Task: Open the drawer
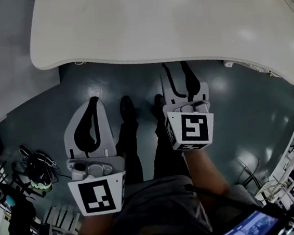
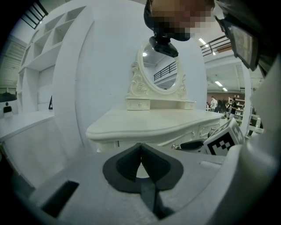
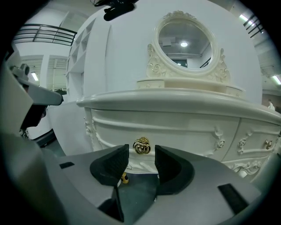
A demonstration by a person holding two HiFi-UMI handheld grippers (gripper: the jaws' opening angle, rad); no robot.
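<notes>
A white dressing table [image 1: 153, 25] stands ahead of me. Its curved drawer front [image 3: 175, 127] carries a gold ornate handle [image 3: 141, 146]. In the right gripper view that handle sits just beyond the tips of my right gripper [image 3: 141, 156], centred in the gap; the jaws stand open and the pads are clear of it. The head view shows the right gripper [image 1: 177, 67] reaching under the table's front edge. My left gripper [image 1: 93, 100] hangs lower and to the left, away from the table, its pads [image 2: 141, 146] pressed together on nothing.
An oval mirror [image 3: 186, 37] with small drawers stands on the tabletop. A second gold knob [image 3: 125, 178] shows lower down, another knob [image 3: 268, 144] at the right. White shelving [image 2: 39, 66] rises at the left. Cables and bags [image 1: 38, 172] lie on the floor at the left; the person's shoes [image 1: 128, 108] are under the table edge.
</notes>
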